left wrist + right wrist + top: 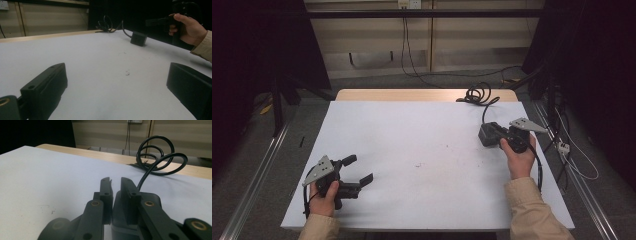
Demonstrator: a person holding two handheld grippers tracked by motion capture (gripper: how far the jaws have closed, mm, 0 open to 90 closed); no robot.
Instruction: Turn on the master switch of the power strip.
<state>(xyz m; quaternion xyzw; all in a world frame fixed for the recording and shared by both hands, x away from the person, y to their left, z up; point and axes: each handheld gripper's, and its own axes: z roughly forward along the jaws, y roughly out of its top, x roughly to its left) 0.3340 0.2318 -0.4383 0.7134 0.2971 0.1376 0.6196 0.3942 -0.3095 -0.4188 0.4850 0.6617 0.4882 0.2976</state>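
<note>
Black power adapter (488,134) — near the table's (422,150) right edge, cable coiled at far edge; right gripper (115,185) jaws nearly closed over it, grip unclear; left gripper (360,171) jaws wide, empty — near-left corner

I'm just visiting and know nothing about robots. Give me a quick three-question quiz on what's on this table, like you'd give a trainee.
1. True or false: the left gripper is holding something.
2. Which is closest to the black box? A) the left gripper B) the right gripper C) the near edge of the table
3. Where does the box's cable lie coiled?

Key
1. False. Its jaws stand wide apart with bare table between them.
2. B. The right gripper sits right at the box, at the table's right side.
3. At the far edge of the table, partly on the wooden strip there.
</note>
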